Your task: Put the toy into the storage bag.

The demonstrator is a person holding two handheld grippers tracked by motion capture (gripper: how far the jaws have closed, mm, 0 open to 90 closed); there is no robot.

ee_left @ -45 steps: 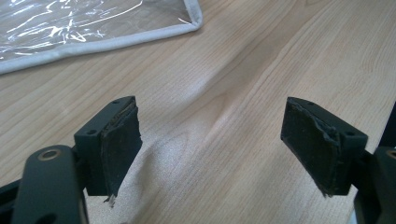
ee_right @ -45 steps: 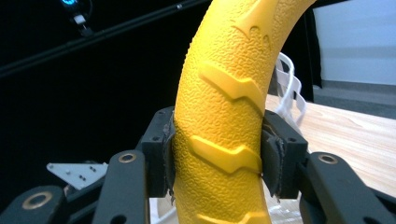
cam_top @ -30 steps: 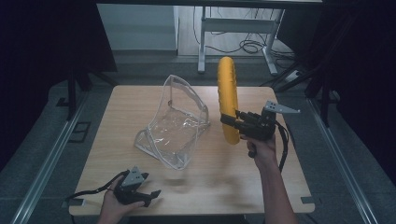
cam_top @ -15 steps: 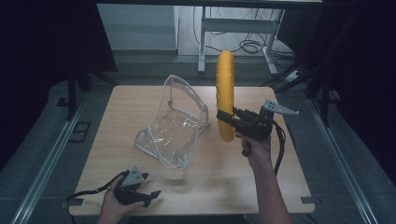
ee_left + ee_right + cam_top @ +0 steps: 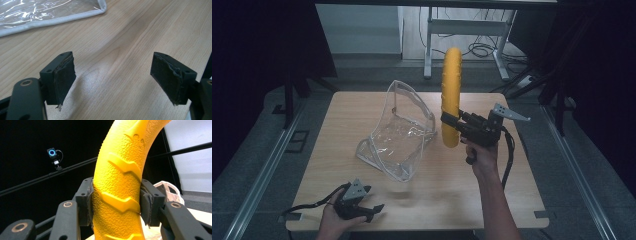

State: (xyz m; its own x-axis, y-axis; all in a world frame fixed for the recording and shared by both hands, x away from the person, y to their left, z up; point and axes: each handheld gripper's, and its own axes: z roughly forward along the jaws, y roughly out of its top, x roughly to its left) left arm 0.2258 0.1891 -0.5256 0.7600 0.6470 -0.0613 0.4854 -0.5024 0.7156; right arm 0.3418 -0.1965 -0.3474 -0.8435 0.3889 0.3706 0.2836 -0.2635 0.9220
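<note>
While the right gripper (image 5: 451,120) clamps the yellow foam roller (image 5: 450,95) near its lower end, the high view shows that roller standing almost upright above the far right part of the wooden table (image 5: 452,200), its lower tip hanging just beside the clear plastic pouch (image 5: 399,132). Compared with a second ago, the roller has drifted a little toward that pouch and away from the table's right edge, which suggests the work in hand is bringing it over to the pouch's raised, gaping mouth; the insertion itself is not yet done, since roller and pouch remain apart. At the near left corner the left gripper (image 5: 374,209) rests low on the table in the person's left hand (image 5: 334,217), unchanged from the earlier pictures and well apart from the pouch. In the left gripper view its two pads (image 5: 63,78) stand wide apart with nothing but bare wood grain between them, and the pouch's white-bound edge (image 5: 62,18) lies ahead at the top. In the right gripper view the pads (image 5: 88,202) press against both sides of the roller's (image 5: 120,187) textured, chevron-ribbed surface, a firm hold, with a corner of the pouch (image 5: 170,191) peeking out behind the right-hand jaw.
</note>
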